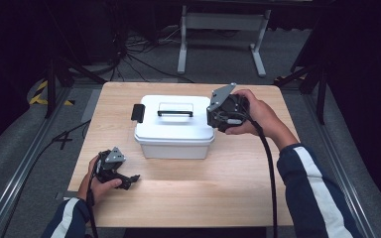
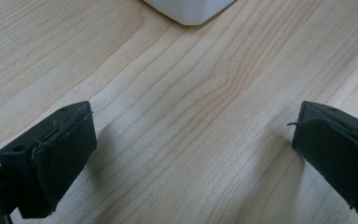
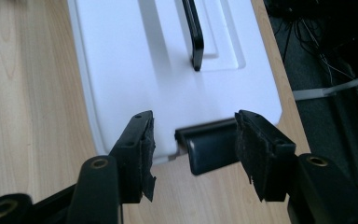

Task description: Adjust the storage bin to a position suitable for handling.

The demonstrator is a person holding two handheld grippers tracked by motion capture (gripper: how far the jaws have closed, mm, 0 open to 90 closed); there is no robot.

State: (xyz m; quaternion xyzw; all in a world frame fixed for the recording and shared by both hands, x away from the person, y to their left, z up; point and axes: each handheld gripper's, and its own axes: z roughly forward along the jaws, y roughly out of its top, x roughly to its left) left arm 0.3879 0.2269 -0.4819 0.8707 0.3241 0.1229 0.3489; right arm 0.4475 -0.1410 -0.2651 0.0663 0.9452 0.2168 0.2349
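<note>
The white lidded box (image 1: 174,127) sits a little toward the far edge of the bench (image 1: 218,193), roughly midway between its left and right edges, with its black carry handle (image 1: 175,113) folded flat in a recess on the lid. A black latch (image 1: 138,113) shows on the box's left end in the high view; in the right gripper view a matching black latch (image 3: 210,147) sticks out from the near end of the lid. No brand, label or writing can be read on the box or on either tool. The right tool (image 3: 193,156) hangs at the box's right end, its jaws part-way spread on either side of that latch, with visible gaps, so the pads do not press on it. In the high view the person's right hand (image 1: 258,116) and the tool's body hide the jaws and that end of the box. The left tool (image 1: 129,181) rests near the bench's near-left corner, well apart from the box, jaws spread wide over bare wood; its own view cuts the box down to one white corner (image 2: 191,11). Open bench lies all along the near edge and in front of the box; the strip behind the box, toward the far edge, is narrower.
</note>
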